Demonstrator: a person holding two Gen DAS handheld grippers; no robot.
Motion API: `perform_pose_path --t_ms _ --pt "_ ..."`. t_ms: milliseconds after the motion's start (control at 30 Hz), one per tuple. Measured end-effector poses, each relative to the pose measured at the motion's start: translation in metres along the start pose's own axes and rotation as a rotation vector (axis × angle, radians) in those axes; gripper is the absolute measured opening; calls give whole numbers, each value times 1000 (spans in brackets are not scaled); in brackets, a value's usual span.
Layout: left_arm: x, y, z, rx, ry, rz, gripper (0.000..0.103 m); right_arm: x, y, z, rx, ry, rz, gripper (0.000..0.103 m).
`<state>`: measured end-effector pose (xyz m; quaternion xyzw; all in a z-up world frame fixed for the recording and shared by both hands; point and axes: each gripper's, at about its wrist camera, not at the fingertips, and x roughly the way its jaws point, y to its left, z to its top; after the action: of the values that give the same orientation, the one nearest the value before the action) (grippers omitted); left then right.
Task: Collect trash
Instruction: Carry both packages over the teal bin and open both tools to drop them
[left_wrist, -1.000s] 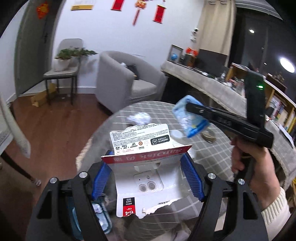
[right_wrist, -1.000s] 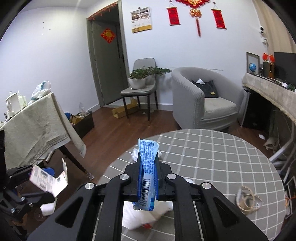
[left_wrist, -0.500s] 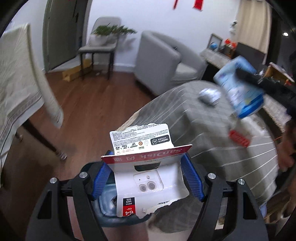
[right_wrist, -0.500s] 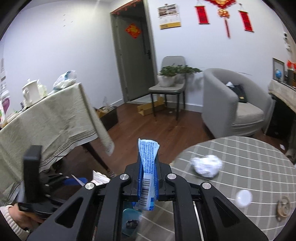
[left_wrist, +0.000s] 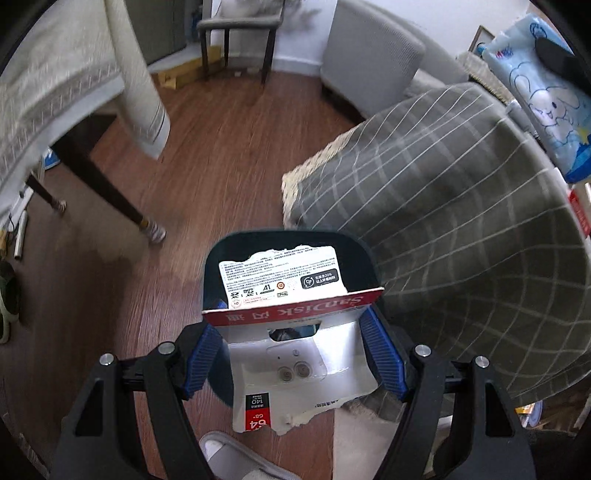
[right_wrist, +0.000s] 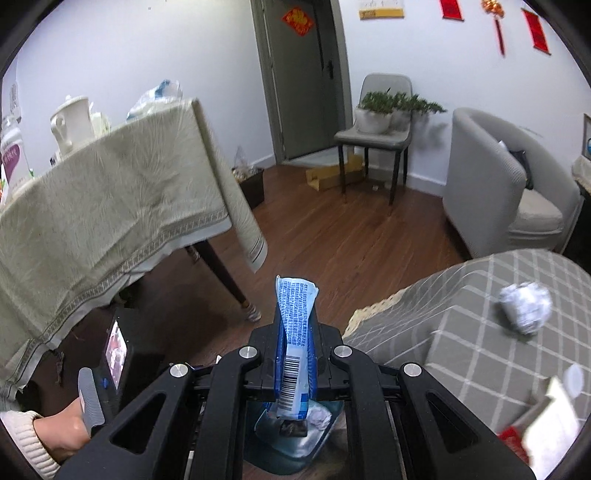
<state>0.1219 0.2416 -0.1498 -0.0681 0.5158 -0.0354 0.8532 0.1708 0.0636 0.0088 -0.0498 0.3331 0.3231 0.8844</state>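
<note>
My left gripper (left_wrist: 293, 343) is shut on a torn white and red SanDisk card package (left_wrist: 291, 325), held above a dark blue trash bin (left_wrist: 221, 266) on the floor. My right gripper (right_wrist: 294, 354) is shut on a blue and white tissue wrapper (right_wrist: 294, 332), also above the trash bin (right_wrist: 295, 443), which holds some trash. The wrapper also shows at the upper right of the left wrist view (left_wrist: 543, 88). A crumpled white paper ball (right_wrist: 524, 306) and a white and red package (right_wrist: 546, 417) lie on the round table.
The round table with a grey checked cloth (left_wrist: 461, 221) stands right of the bin. A table with a beige cloth (right_wrist: 110, 206) stands to the left, its leg (right_wrist: 225, 277) near the bin. A grey armchair (right_wrist: 498, 184) and a chair with plants (right_wrist: 376, 122) stand behind.
Both grippers have swung left and down from over the round table to above the trash bin, each still holding its piece of trash.
</note>
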Motion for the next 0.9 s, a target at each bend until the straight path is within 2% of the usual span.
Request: perform_pose_path --t_ms 133,267,333,467,800,900 --pt "16 12 -12 -9 74 4 76 25 12 -6 0 56 10 10" --pt "23 18 -19 -15 109 -9 80 47 22 -14 -9 112 10 10" --pt "19 18 -21 -8 108 -11 86 57 24 -19 -5 134 10 10" --pt "6 21 -18 -7 64 -15 86 76 27 -28 0 177 5 10" --pt "-41 41 5 -100 -96 -29 72 124 29 -52 0 287 -24 10" --pt "-57 42 12 -99 -149 -19 70 139 29 -62 3 327 -21 10"
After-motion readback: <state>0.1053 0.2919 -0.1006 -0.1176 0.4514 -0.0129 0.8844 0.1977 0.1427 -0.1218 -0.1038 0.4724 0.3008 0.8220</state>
